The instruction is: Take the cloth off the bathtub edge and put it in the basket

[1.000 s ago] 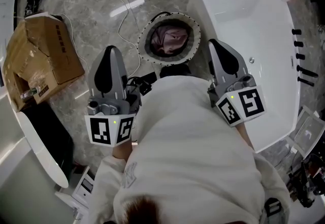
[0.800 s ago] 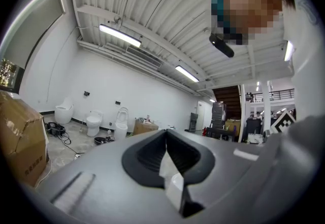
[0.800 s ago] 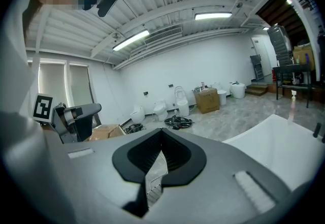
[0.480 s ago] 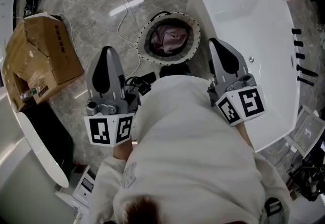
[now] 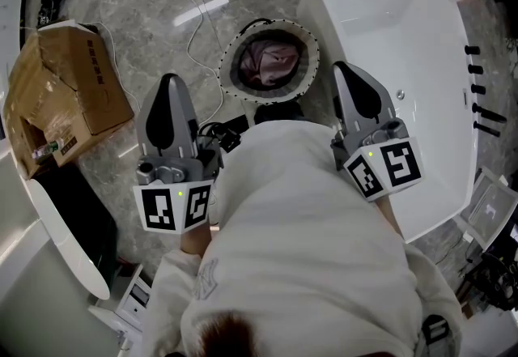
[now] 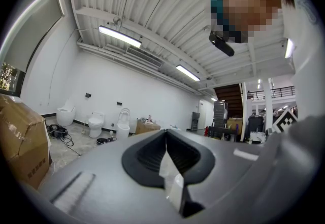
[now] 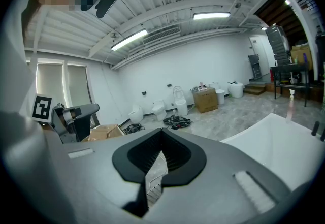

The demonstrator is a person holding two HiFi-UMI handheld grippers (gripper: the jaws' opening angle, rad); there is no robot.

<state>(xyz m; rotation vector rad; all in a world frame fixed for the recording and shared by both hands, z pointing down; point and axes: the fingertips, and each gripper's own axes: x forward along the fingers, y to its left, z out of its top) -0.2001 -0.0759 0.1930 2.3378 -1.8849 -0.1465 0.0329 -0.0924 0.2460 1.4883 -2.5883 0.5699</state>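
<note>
I can read no text from here; the red print on the cardboard box (image 5: 65, 96) is too small.

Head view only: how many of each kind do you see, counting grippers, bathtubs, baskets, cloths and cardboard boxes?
grippers: 2 (left gripper, right gripper)
bathtub: 1
basket: 1
cloth: 1
cardboard box: 1
total: 6
</note>
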